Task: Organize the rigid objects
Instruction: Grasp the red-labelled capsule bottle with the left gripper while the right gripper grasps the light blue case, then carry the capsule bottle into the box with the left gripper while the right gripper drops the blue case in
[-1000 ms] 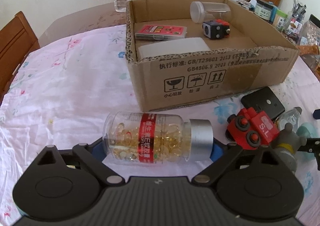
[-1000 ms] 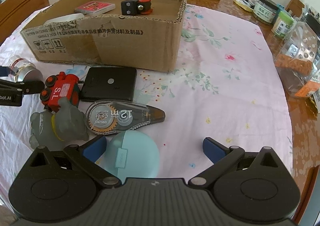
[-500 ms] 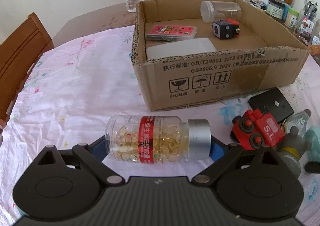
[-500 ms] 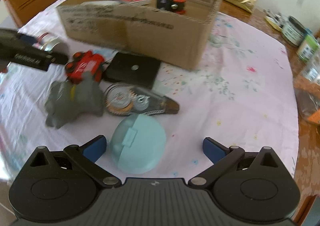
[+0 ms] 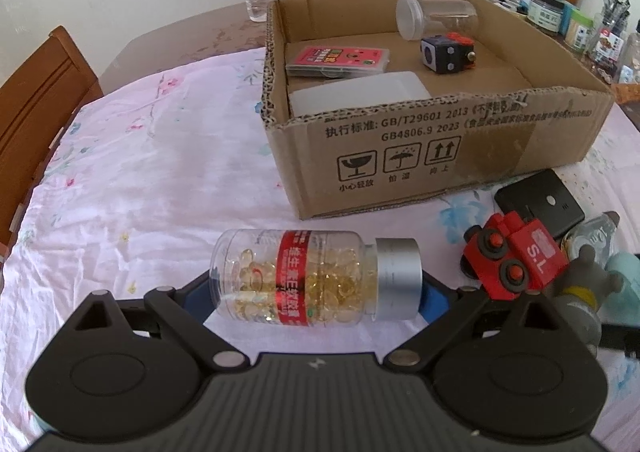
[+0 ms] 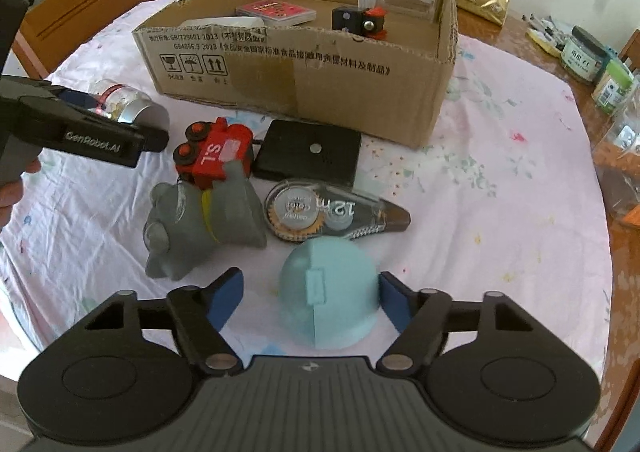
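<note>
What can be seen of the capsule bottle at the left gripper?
The capsule bottle is clear plastic, about half full of golden softgels, with a red label band and a silver cap pointing right. It lies on its side, lengthwise between the blue pads of the left gripper, base and cap at the pads, over the pink floral tablecloth.

red toy train (image 6: 214,155), pale blue case (image 6: 329,302)
</note>
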The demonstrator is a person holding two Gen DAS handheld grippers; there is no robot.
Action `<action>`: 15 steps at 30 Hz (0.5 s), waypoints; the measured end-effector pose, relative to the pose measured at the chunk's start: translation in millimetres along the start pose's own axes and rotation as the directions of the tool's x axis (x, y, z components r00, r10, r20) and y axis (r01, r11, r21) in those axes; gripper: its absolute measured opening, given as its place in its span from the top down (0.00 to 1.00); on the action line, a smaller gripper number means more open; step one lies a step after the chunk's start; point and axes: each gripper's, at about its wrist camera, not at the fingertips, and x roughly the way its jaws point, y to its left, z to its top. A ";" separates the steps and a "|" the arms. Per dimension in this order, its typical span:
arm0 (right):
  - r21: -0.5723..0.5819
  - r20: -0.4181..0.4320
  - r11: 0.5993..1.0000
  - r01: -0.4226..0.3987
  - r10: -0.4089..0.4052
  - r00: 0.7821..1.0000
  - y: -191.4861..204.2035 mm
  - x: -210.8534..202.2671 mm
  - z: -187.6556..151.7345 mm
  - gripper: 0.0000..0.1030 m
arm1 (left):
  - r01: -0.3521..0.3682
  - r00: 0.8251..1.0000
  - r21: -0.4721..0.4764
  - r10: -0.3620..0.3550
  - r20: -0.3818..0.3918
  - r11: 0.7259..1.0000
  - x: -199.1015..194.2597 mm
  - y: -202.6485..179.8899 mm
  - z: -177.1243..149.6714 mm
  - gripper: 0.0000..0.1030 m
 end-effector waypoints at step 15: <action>-0.017 -0.005 0.999 0.030 -0.030 1.000 -1.4 -2.6 -0.6 0.40 | 0.037 0.999 0.016 -0.037 0.010 0.999 -6.9 6.1 2.4 0.05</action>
